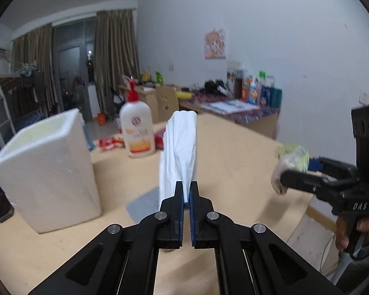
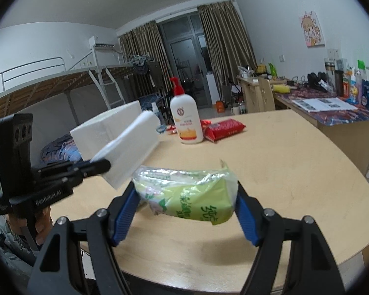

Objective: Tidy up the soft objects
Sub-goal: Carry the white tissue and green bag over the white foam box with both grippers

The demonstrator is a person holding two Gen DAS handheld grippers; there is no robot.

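Note:
My left gripper [image 1: 186, 184] is shut on the near end of a white folded soft piece [image 1: 180, 147], which hangs clear above the round wooden table [image 1: 233, 147]. In the right wrist view the same gripper [image 2: 103, 166] shows at the left with the white piece [image 2: 128, 147] sticking out of it. My right gripper [image 2: 185, 184] has its blue pads pressed on both ends of a green plastic tissue pack [image 2: 189, 196], held above the table [image 2: 283, 159]. The left wrist view shows this gripper [image 1: 295, 169] and the pack [image 1: 292, 157] at the right.
A tall white foam box [image 1: 46, 172] [image 2: 110, 118] stands at the table's left. Behind it are a white lotion bottle with a red pump [image 1: 137, 130] [image 2: 185, 120] and a red packet [image 2: 223, 129]. A grey cloth [image 1: 145, 206] lies flat below the white piece. Cluttered desks line the right wall.

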